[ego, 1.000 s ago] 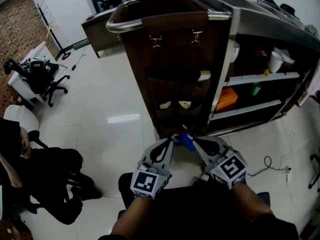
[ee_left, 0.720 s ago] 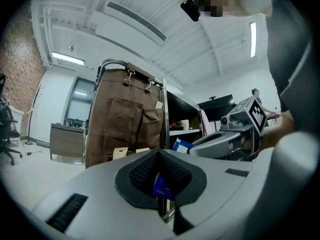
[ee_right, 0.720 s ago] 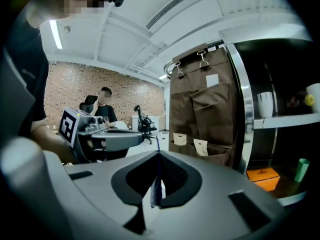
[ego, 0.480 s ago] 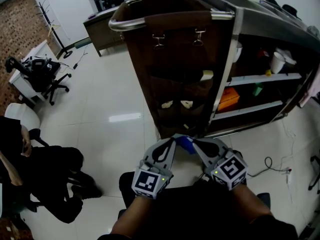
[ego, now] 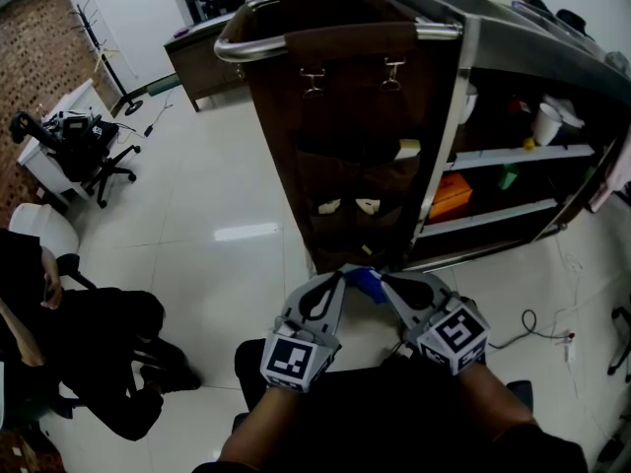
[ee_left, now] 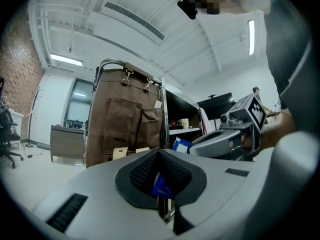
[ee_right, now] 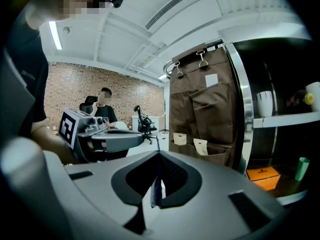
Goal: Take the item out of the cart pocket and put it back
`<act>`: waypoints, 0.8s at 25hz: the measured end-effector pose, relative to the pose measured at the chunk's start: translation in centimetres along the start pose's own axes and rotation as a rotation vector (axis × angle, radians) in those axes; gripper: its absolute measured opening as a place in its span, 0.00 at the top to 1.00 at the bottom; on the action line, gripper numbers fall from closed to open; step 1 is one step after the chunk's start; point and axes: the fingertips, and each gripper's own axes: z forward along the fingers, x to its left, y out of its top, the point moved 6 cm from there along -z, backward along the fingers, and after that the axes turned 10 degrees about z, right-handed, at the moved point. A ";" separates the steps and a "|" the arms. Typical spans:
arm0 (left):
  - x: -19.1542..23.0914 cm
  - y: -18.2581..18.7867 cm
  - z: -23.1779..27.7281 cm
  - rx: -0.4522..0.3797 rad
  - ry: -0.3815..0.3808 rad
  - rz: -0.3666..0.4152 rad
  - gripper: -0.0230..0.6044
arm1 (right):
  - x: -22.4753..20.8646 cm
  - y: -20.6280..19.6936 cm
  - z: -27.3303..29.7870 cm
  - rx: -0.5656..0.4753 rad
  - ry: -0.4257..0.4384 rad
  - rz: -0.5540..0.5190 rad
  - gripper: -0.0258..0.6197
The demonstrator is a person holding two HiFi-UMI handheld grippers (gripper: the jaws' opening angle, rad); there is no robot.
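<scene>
A small flat blue packet (ego: 367, 282) hangs low in front of the cart, held between my two grippers. The left gripper (ego: 341, 277) is shut on its left end, where blue shows between the pads (ee_left: 162, 186). My right gripper (ego: 385, 280) is shut on the other end, and only a thin pale edge (ee_right: 156, 190) shows between its jaws. Ahead stands the cart, with a brown fabric pocket organizer (ego: 345, 116) clipped on its end. White cards (ego: 340, 206) stick out of its lower pockets.
The cart's open shelves at the right hold an orange box (ego: 449, 193) and a white cup (ego: 542, 121). A seated person in black (ego: 89, 353) is at the lower left and an office chair (ego: 84, 151) is farther back. A cable (ego: 532, 328) lies on the floor at the right.
</scene>
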 end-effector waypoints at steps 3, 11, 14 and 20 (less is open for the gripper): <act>0.1 0.0 0.0 0.002 0.005 -0.001 0.96 | 0.0 0.0 0.1 0.000 0.002 -0.003 0.93; 0.2 0.0 -0.1 0.001 0.011 -0.006 0.96 | 0.1 0.5 0.2 -0.009 0.009 -0.001 0.93; 0.3 -0.1 -0.1 0.000 0.014 -0.007 0.96 | 0.2 0.8 0.1 -0.020 0.016 -0.006 0.93; 0.4 -0.2 0.0 0.001 0.014 -0.005 0.96 | 0.5 2.6 -0.3 -0.058 0.029 -0.010 0.93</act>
